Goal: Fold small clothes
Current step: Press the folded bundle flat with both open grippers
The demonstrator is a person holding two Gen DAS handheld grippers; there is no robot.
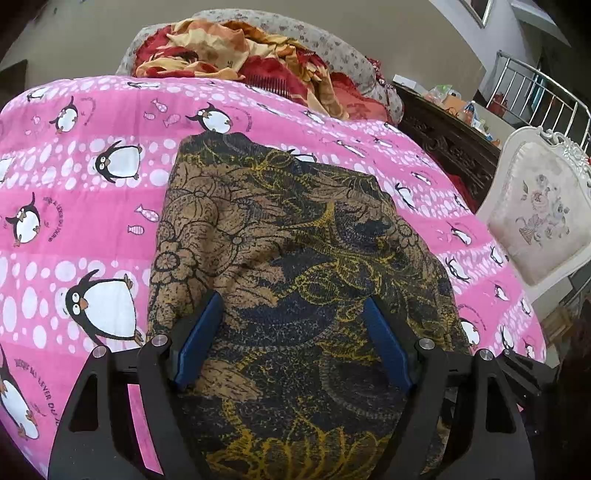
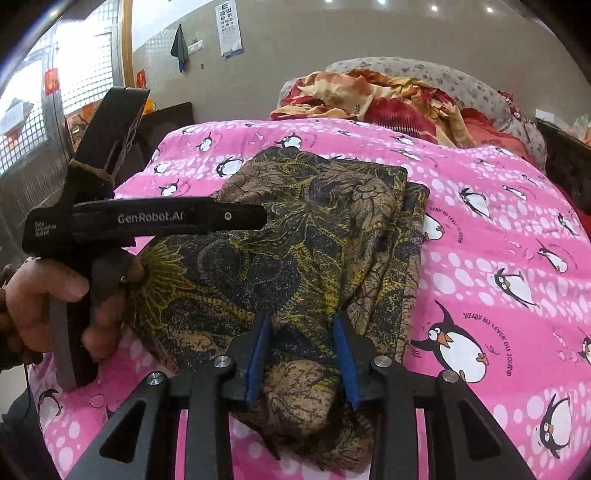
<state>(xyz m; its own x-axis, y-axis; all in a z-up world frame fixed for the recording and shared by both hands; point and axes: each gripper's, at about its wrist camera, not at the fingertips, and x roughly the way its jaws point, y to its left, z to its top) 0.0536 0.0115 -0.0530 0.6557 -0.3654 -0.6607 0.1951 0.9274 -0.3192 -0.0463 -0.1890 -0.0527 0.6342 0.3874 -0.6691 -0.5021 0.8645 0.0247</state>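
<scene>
Left gripper [image 1: 293,328]: fingers wide apart, poised over the near left part of the patterned garment [image 1: 280,240], nothing pinched. Garment lies partly folded on the pink penguin sheet [image 1: 74,155], long axis running away from both grippers. Right gripper [image 2: 301,347]: fingers part-way apart astride a bunched near-edge fold, seemingly the nearer to a hold; grip uncertain.

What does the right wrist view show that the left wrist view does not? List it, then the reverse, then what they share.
Only the right wrist view shows the left gripper from outside, held in the person's left hand, plus an eye chart on the wall and a hanging dark cloth.

Only the left wrist view shows a white upholstered chair and a metal railing.

Both show the brown and yellow patterned garment lying on the pink penguin bedspread, and the rumpled red and orange blanket behind it.
</scene>
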